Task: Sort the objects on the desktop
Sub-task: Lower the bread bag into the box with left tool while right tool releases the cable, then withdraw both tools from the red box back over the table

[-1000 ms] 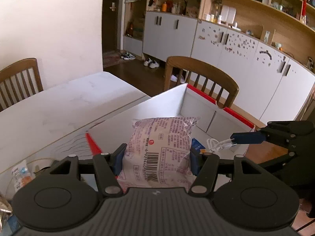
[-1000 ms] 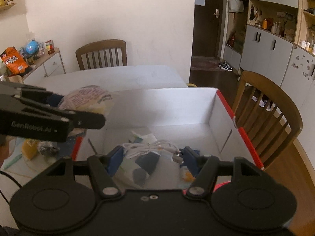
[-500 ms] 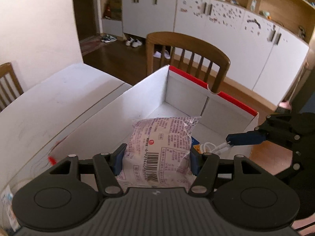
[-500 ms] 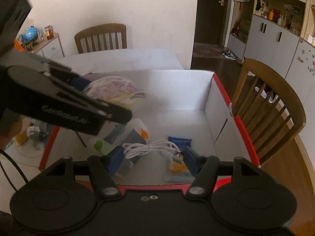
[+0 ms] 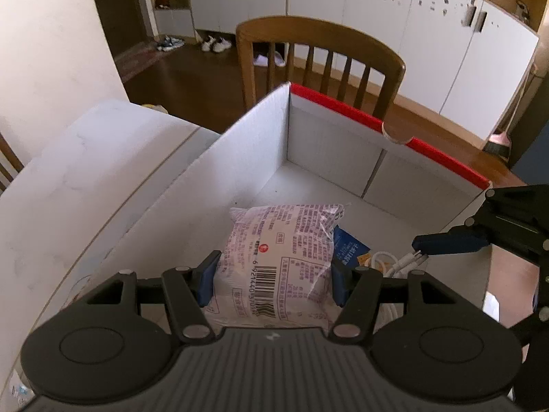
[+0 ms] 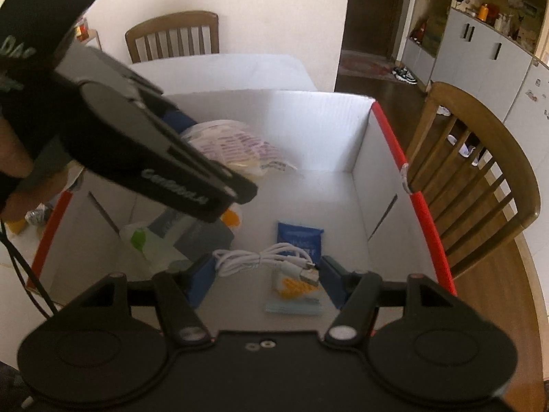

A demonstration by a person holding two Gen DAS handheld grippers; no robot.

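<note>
My left gripper (image 5: pixel 272 279) is shut on a white snack packet with purple print and a barcode (image 5: pixel 284 257) and holds it above the inside of a white cardboard box with red rims (image 5: pixel 343 110). The packet also shows in the right wrist view (image 6: pixel 236 147), with the left gripper's black body in front. My right gripper (image 6: pixel 262 279) is shut on a coiled white USB cable (image 6: pixel 264 261) over the box (image 6: pixel 422 206). The right gripper with the cable shows in the left wrist view (image 5: pixel 422 250).
On the box floor lie a blue sachet (image 6: pixel 300 240), an orange-and-white packet (image 6: pixel 295 286), a green-and-white pouch (image 6: pixel 144 240) and a grey packet (image 6: pixel 202 237). A wooden chair (image 5: pixel 322 55) stands behind the box. The white table (image 5: pixel 68 178) extends left.
My left gripper has moved with the snack packet from the box's left edge to well over its inside. My right gripper has moved forward over the box with the cable.
</note>
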